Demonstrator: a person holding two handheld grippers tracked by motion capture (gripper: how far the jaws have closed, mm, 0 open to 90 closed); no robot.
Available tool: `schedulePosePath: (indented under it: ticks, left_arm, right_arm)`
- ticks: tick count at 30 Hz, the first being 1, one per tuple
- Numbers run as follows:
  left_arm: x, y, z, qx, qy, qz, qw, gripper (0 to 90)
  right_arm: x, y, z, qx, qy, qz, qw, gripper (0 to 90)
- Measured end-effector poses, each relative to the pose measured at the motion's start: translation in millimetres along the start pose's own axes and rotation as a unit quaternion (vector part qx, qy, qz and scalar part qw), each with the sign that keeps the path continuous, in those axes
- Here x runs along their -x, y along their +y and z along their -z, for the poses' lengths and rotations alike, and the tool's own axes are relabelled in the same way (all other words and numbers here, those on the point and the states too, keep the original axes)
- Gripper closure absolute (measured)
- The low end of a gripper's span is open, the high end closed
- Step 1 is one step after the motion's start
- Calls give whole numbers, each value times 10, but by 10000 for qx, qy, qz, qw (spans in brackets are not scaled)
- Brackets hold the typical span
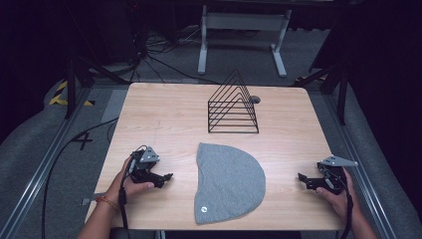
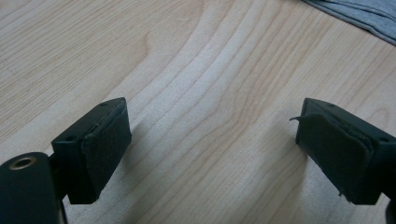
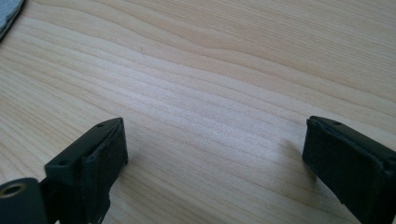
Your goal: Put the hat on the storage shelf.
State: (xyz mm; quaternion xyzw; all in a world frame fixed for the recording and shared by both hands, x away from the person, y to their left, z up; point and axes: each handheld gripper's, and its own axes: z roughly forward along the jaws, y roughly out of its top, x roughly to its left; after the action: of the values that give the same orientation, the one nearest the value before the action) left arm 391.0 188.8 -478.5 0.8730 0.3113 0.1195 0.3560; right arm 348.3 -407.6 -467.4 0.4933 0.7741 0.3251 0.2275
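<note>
Grey knit, a cap (image 1: 230,182) folded to a half-round, lies flat at lower centre of the high view between the two grippers, its straight edge and long axis running up and down the frame, toward the left gripper (image 1: 158,175), which looks a little nearer than the right gripper (image 1: 304,180). Both stand with jaws wide apart, holding nothing, low over bare table (image 1: 164,112). The wire rack (image 1: 233,105) sits just above the cap, so I'd guess it goes there.
</note>
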Motion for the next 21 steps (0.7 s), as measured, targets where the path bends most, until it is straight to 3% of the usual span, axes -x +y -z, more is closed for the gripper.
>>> schedulePosePath:
  ticks: [4, 6, 10, 12, 13, 14, 15, 20, 21]
  left_arm:
    - [-15, 18, 8, 21, -68, -56, 10000, 191]
    - [-2, 43, -6, 60, -78, -116, 9999, 214]
    - [70, 152, -33, -3, -34, -443, 9990, 275]
    - [90, 215, -22, 109, -82, -471, 9988, 312]
    - [104, 292, -17, 175, -138, -485, 9986, 323]
    - [104, 292, -17, 175, -138, -485, 9986, 318]
    - [112, 333, -25, 160, -201, -459, 9986, 318]
    - [179, 594, -75, 433, -364, -505, 9971, 321]
    - [210, 711, -123, 484, -400, -580, 9963, 329]
  right_arm:
    - [5, -8, 36, 127, -7, 63, 9999, 240]
    - [-3, -6, 45, 149, -16, 46, 9999, 267]
    - [-95, 46, 178, 429, 379, 108, 9983, 347]
    - [-222, 116, 274, 632, 661, 232, 9955, 403]
    - [-407, 196, 342, 735, 848, 447, 9927, 453]
    - [-407, 196, 342, 735, 848, 447, 9927, 453]
    - [-508, 233, 362, 743, 964, 598, 9908, 473]
    - [-1041, 366, 370, 741, 1634, 1224, 9761, 571]
    - [-1221, 393, 335, 689, 1771, 1431, 9713, 604]
